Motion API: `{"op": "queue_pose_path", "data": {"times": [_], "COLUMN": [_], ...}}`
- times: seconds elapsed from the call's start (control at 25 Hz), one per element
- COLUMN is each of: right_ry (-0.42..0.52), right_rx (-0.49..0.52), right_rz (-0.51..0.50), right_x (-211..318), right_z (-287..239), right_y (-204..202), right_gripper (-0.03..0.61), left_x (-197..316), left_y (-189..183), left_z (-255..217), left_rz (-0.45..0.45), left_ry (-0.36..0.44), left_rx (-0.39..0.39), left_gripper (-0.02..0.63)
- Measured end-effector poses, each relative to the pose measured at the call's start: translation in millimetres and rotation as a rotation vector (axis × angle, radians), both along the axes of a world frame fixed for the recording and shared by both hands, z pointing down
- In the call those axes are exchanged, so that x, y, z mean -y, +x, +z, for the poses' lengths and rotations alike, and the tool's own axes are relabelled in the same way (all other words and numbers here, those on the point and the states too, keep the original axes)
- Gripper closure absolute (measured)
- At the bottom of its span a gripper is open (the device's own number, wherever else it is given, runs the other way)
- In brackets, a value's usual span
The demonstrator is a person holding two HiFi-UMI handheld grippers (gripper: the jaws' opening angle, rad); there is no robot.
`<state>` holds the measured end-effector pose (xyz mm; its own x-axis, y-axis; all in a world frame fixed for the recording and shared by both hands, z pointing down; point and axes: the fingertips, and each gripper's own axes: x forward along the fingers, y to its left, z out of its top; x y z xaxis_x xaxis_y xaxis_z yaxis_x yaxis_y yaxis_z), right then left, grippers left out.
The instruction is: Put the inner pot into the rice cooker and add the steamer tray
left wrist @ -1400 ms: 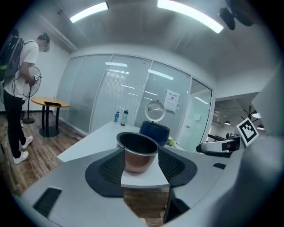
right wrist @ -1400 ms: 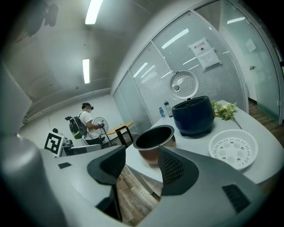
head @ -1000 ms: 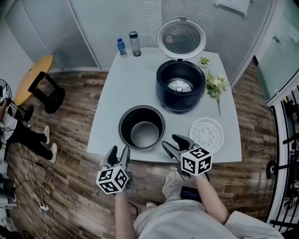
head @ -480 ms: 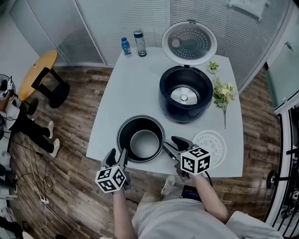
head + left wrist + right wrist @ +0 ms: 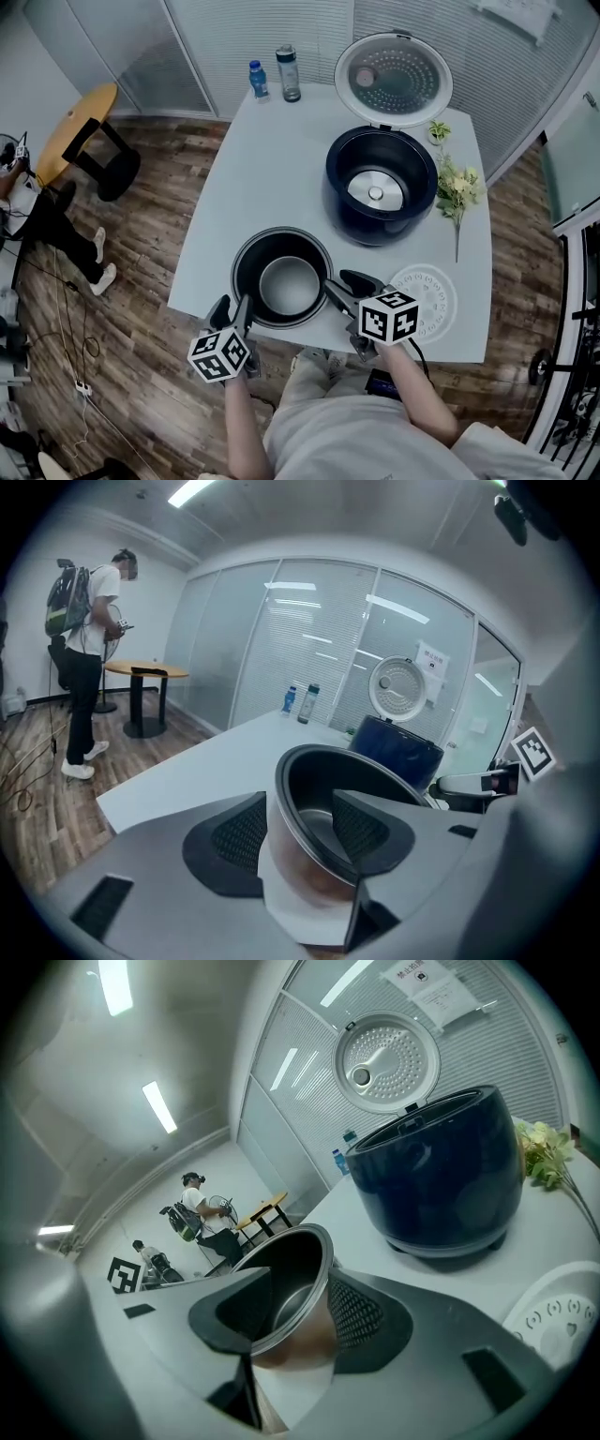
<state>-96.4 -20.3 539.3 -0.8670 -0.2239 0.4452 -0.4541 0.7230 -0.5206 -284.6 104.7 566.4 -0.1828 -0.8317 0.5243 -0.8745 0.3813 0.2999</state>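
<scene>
Two jaws of my left gripper (image 5: 232, 307) are straddling the near-left wall of the inner pot (image 5: 286, 281), and my right gripper (image 5: 339, 280) is straddling its right wall. Both have just been closing but are not yet pinching. Beside the pot the steamer tray (image 5: 424, 302) is lying on the table (image 5: 253, 169). Beyond, the rice cooker (image 5: 380, 187) is standing open.

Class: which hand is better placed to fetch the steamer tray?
Right. The right tool is beside the steamer tray; the left tool is across the inner pot. Both tools' jaws have just been closing over its rim.
</scene>
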Motion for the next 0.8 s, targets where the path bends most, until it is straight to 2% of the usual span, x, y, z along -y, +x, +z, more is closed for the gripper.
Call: {"op": "queue_pose_path", "data": {"times": [0.44, 0.8], "right_ry": [-0.040, -0.037], "right_rx": [-0.025, -0.049], "right_rz": [0.000, 0.012], "right_x": [4.4, 10.3], "right_z": [23.0, 30.2], "right_y": [-10.2, -19.5], "right_gripper": [0.377, 0.392], "left_x": [7.7, 14.3], "left_y": [-7.6, -16.1], "left_z": [12.1, 20.7], "left_rz": [0.008, -0.011], "left_ry": [-0.012, 0.000], "left_rx": [-0.030, -0.070], "left_gripper": [0.396, 0.414]}}
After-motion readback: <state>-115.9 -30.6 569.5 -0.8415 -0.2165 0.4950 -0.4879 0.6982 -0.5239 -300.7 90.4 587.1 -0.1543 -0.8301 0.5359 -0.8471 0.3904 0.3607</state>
